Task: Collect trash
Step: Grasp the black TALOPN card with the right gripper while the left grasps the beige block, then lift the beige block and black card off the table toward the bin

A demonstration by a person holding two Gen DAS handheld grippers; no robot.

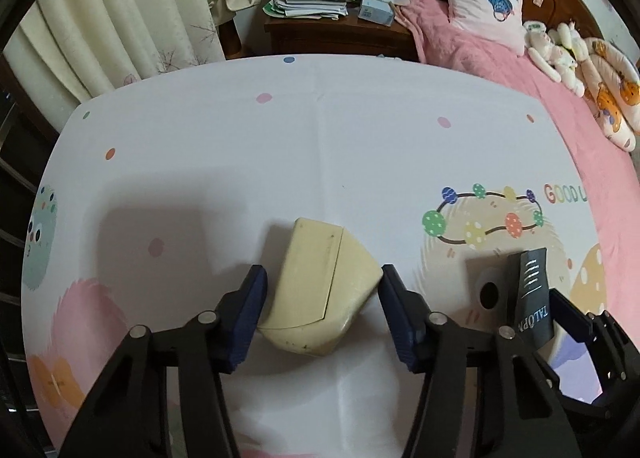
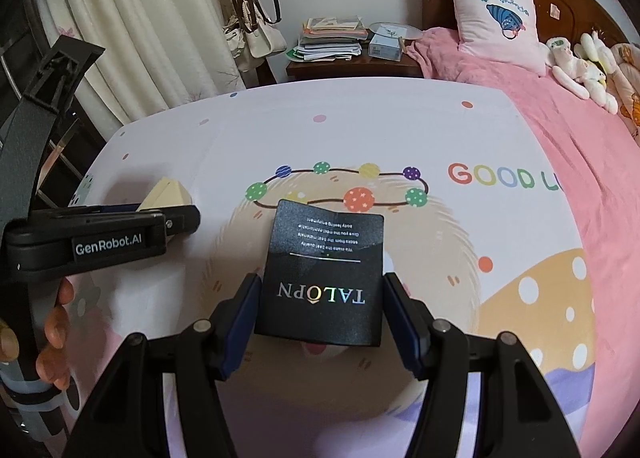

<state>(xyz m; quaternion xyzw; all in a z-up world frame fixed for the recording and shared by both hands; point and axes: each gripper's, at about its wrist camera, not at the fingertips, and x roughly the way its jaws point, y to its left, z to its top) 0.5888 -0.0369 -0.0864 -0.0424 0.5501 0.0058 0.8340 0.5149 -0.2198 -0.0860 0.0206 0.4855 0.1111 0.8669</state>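
A cream wedge-shaped box [image 1: 320,286] lies on the patterned table cloth [image 1: 320,138]. My left gripper [image 1: 323,298] has its blue pads against both sides of the box. In the right wrist view the same box [image 2: 168,194] shows behind the left gripper [image 2: 176,218], seen side-on. My right gripper [image 2: 320,310] is shut on a black "TALOPN" packet [image 2: 324,270], held just above the cloth. In the left wrist view that packet [image 1: 532,290] stands on edge in the right gripper [image 1: 538,298], to the right of the box.
A pale ring-like piece [image 1: 490,292] shows beside the black packet. A pink-covered bed [image 2: 580,130] with a pillow and soft toys borders the table on the right. A nightstand [image 1: 340,28] stacked with papers stands behind, with curtains [image 1: 120,18] and hanging bags at left. A hand [image 2: 56,322] grips the left handle.
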